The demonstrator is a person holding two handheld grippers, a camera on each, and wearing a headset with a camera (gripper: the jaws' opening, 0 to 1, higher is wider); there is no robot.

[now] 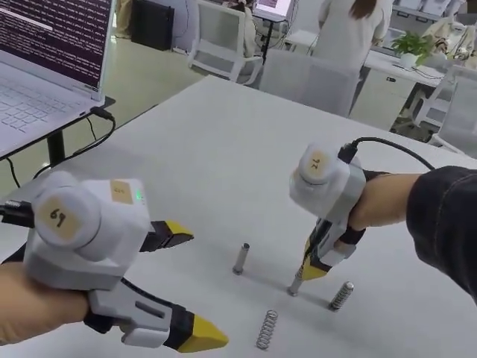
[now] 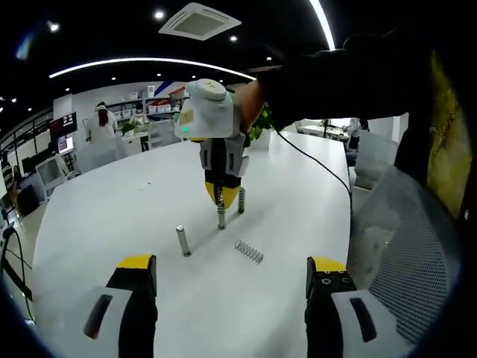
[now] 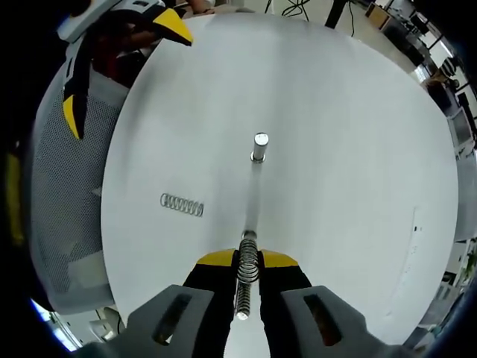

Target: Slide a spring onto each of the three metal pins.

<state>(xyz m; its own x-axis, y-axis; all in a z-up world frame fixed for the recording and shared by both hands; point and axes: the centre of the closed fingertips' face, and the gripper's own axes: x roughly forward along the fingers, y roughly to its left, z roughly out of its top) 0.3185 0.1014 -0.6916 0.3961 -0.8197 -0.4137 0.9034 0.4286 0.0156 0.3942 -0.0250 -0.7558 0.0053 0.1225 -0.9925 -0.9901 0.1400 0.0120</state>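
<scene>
Seating spring [image 3: 248, 262] on the pin [image 1: 296, 284], lower-middle head view; right gripper [image 1: 313, 268] clenched on it. Left gripper [image 1: 201, 286] released, lower left. Next, we reckon: push down, let go, grab loose spring [image 1: 267, 329].

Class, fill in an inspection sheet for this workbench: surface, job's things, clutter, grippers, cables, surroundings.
Surface: white table.
Job's things: three upright pins. The bare pin has no spring, the middle pin stands under the held spring, and the third pin already wears a spring. A loose spring lies flat.
Clutter: nothing seen.
Grippers: the left gripper is open, away from the parts. The right gripper is shut on the held spring.
Cables: a black cable runs from the right gripper, and a laptop cable hangs off a side stand.
Surroundings: laptop, potted plant, standing person.
</scene>
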